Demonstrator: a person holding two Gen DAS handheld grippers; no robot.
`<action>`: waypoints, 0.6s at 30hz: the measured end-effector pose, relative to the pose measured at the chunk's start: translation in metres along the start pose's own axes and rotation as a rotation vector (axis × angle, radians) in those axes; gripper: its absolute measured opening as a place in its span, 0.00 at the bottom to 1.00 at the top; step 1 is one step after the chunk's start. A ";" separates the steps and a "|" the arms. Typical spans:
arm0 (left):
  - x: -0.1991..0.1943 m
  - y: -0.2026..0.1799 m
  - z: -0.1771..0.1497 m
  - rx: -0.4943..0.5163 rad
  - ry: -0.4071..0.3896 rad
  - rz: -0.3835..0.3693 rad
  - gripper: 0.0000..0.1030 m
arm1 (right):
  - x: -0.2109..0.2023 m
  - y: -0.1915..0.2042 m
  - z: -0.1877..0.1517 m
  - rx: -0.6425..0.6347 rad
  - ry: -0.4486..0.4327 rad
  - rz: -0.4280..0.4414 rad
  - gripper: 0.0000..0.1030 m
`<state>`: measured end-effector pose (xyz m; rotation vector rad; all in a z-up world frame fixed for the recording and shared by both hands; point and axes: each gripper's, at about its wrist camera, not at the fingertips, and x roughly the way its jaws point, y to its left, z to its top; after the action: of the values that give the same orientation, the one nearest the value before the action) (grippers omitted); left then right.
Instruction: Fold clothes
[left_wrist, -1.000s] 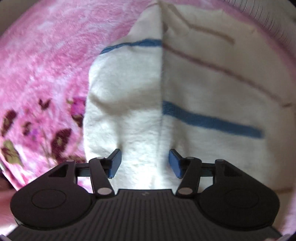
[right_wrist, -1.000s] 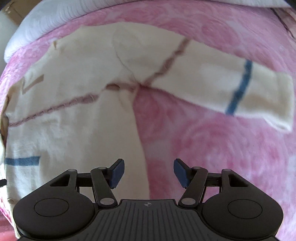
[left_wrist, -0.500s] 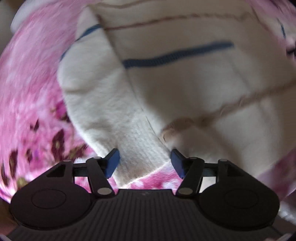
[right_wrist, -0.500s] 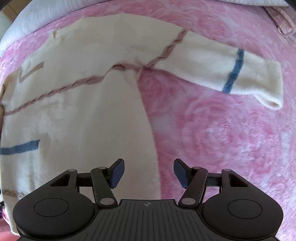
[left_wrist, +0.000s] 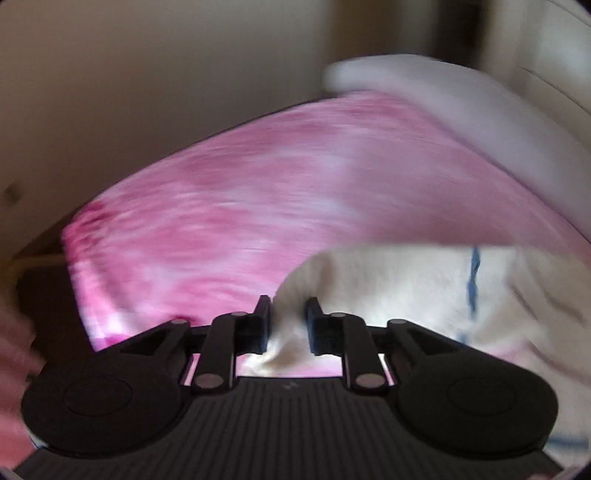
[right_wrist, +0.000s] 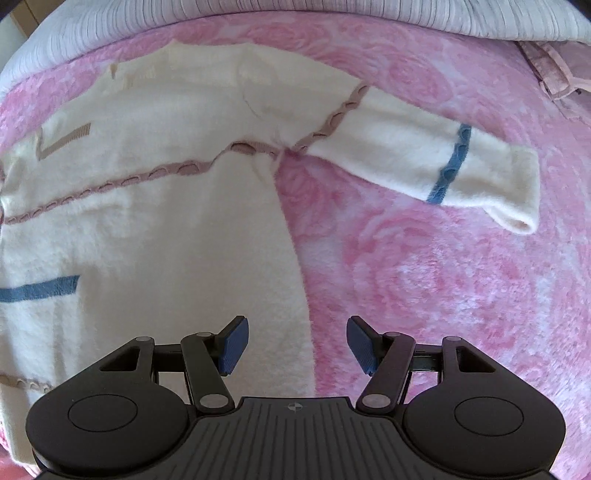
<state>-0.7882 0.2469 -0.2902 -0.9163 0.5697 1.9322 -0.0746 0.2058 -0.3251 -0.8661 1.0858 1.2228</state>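
A cream sweater (right_wrist: 155, 229), fleecy and crossed by thin brown braided stripes and short blue bars, is lying spread flat on a pink rose-patterned blanket (right_wrist: 424, 288) that is covering a bed. In the right wrist view its body is filling the left half of the frame, while one sleeve (right_wrist: 424, 162) is reaching out to the right across the blanket, marked near the cuff by a blue band (right_wrist: 448, 166) and ending in an open cuff. A brown V-shaped trim is showing near the garment's upper left edge. The right gripper (right_wrist: 293, 341) is hovering just above the sweater's right side edge with its blue-padded fingers spread wide apart, holding nothing; the left pad is lying over the cream fabric and the right pad over bare blanket. In the left wrist view, which is blurring with motion, the left gripper (left_wrist: 288, 325) is pinching a bunched fold of the same cream fabric between its dark fingers, which are drawn close together on the cloth. The gripped part (left_wrist: 388, 295) is lifting off the blanket and spreading out to the right of the fingers, where a blue stripe is running vertically across it. Beyond the blanket, a pale striped bedcover (right_wrist: 295, 14) is lying along the far edge of the bed, and a plain beige wall (left_wrist: 147, 74) is standing behind the bed in the left wrist view.
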 end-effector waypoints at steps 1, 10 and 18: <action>0.000 0.003 -0.002 0.011 0.010 0.026 0.17 | 0.001 0.000 -0.001 0.007 0.002 0.002 0.61; -0.026 -0.054 -0.146 -0.113 0.426 -0.530 0.31 | -0.004 -0.032 -0.029 0.145 0.007 0.091 0.61; -0.032 -0.092 -0.260 -0.377 0.542 -0.737 0.45 | -0.003 -0.100 -0.074 0.428 0.024 0.312 0.61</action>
<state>-0.6012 0.0954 -0.4289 -1.6406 0.1113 1.1248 0.0116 0.1189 -0.3478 -0.3925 1.4742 1.1688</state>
